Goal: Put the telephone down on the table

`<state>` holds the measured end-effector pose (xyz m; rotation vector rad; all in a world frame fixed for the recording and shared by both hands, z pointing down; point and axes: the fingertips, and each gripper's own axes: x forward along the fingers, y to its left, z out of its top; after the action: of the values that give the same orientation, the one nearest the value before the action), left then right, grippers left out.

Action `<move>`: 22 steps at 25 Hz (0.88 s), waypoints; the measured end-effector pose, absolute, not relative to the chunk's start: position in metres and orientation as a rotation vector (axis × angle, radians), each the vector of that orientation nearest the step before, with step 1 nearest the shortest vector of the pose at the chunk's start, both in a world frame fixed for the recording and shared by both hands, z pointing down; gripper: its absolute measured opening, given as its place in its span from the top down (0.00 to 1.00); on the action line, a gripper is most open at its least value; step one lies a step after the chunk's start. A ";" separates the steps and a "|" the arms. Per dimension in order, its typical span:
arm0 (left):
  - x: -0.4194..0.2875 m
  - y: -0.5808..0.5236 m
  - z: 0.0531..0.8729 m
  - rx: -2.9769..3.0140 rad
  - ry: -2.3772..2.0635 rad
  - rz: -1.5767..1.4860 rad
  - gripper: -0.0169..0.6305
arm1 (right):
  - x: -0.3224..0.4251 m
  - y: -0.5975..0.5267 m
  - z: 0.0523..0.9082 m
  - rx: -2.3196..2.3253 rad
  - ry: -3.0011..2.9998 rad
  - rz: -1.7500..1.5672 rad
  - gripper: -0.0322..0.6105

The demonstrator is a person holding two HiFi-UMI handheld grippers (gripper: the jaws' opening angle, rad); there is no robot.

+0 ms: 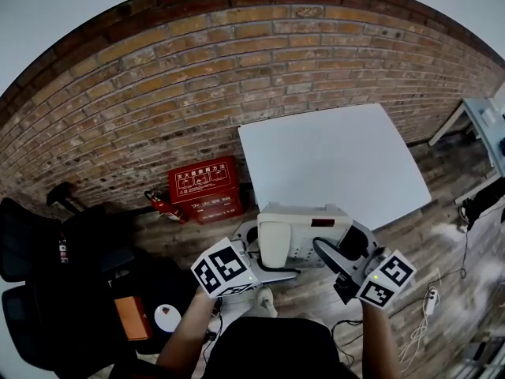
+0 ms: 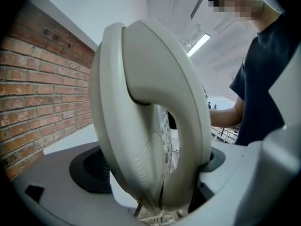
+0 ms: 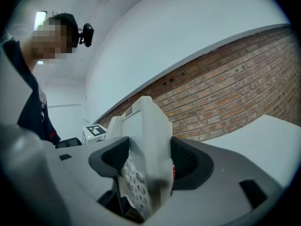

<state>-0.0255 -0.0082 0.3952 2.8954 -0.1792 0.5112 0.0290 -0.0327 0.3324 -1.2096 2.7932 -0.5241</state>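
Note:
A cream desk telephone [image 1: 300, 234] with its handset on the cradle hangs in the air in front of the white table [image 1: 331, 160], near its front edge. My left gripper [image 1: 264, 271] is shut on the phone's handset side; the handset [image 2: 155, 117] fills the left gripper view between the jaws. My right gripper [image 1: 335, 259] is shut on the phone's right edge, and the keypad side of the phone body [image 3: 146, 159] is clamped between its black pads [image 3: 188, 164]. Both marker cubes show below the phone in the head view.
A red box [image 1: 205, 189] stands on the wooden floor against the brick wall [image 1: 197, 77], left of the table. Black office chairs [image 1: 47, 267] stand at the left. Cables and a power strip [image 1: 430, 298] lie on the floor at the right.

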 end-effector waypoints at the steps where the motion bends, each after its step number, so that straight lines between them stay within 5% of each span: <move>1: -0.025 -0.009 0.397 2.891 -0.177 0.508 0.19 | 0.029 -0.034 0.334 -1.212 2.794 -0.530 0.53; 22: 0.001 -0.038 0.413 2.816 -0.293 0.544 0.19 | 0.053 -0.071 0.349 -1.099 2.843 -0.605 0.53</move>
<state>0.0010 -0.0380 0.4133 2.8157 -0.2926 0.5443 0.0532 -0.0707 0.3490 -1.0989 2.8430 -0.6050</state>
